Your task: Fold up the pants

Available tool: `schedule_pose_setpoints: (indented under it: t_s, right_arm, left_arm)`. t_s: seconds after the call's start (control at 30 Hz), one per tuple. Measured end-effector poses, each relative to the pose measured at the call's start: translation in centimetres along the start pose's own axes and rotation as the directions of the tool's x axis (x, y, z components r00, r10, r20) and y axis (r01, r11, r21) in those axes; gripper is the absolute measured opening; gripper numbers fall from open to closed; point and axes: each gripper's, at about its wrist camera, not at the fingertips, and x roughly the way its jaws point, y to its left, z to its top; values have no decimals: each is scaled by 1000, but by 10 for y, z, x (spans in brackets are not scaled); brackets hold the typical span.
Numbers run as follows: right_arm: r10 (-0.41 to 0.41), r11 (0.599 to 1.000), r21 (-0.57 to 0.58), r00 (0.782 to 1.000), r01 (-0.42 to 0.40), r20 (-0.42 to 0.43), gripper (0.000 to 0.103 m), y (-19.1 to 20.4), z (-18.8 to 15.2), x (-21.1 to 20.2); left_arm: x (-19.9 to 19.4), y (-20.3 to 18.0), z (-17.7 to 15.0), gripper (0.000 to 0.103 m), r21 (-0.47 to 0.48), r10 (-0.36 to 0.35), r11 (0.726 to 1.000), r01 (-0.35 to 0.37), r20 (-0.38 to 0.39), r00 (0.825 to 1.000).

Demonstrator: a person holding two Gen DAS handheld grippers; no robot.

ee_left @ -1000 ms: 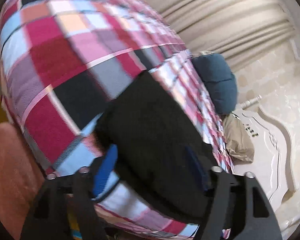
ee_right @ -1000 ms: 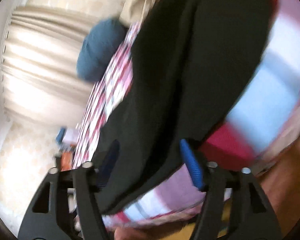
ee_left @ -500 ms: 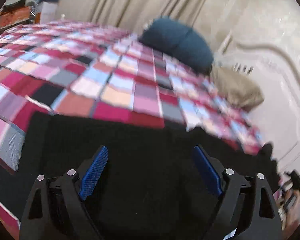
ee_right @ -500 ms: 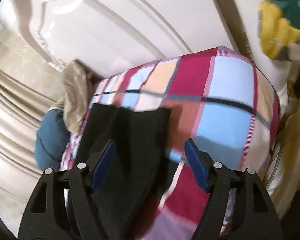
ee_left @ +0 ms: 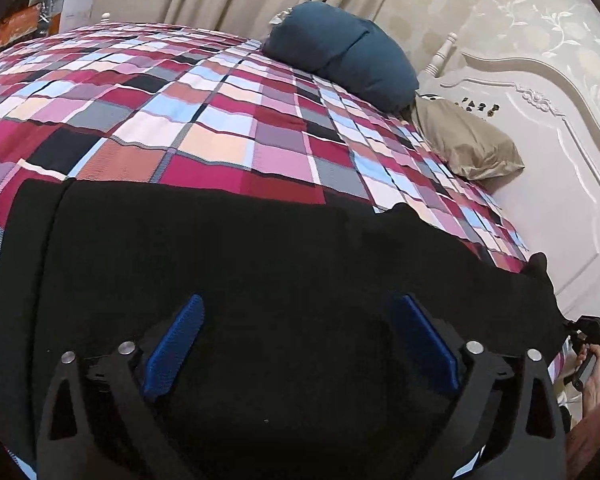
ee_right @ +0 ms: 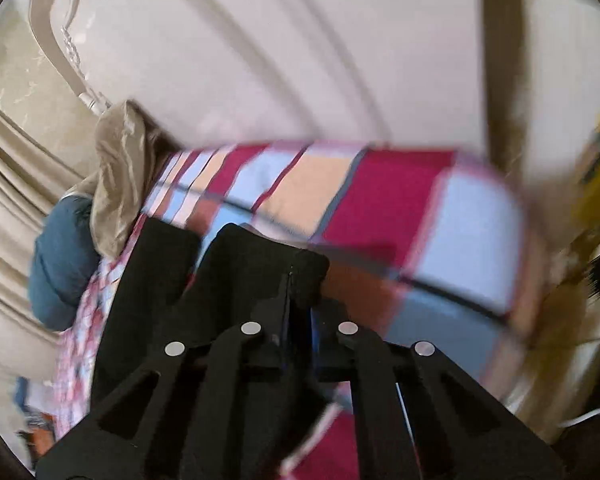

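- Black soft-fabric pants (ee_left: 228, 264) lie spread flat across near edge of the checked red/pink/blue bedspread (ee_left: 204, 120), long axis running left-right.
- Left end shows a vertical fold line.
- Right end lifted, one corner (ee_right: 300, 276) pinched up off the bedspread, edges blurred.

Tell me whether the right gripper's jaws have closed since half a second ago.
Yes. The right gripper was spread wide then; its jaws are now pinched together on the black pants, beside the plaid bedspread.

Black pants (ee_left: 228, 264) on a red, pink, blue checked blanket (ee_left: 204, 120); dark blue pillow (ee_left: 340, 52), tan pillow (ee_left: 464, 140), white headboard (ee_left: 548, 148).
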Motion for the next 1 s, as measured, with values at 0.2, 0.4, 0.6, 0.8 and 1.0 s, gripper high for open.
schedule_pose_setpoints:
  t_s: [0.2,0.4,0.6,0.8,1.0]
  right_arm:
    - [41,997,65,998,-38,-45,6,-31,-1,12]
    - [6,991,132,999,-11,41,22,-30,0,-20]
    - [171,976,116,979,-183,108,44,19,1,-37]
    - [308,938,194,947,-286,-93,44,63,3,47]
    - [227,964,177,962,-199,-154,43,93,1,100]
  left_arm:
    - [-3,8,0,97,-62,-49,997,51,22,999]
    - [-7,15,2,97,-87,-111,990,113,28,993]
    - [-7,21,4,97,-126,-139,982,143,35,990]
    - [-7,22,4,97,-135,-143,980,147,42,989]
    - [-7,22,2,97,-135,-137,981,141,46,990]
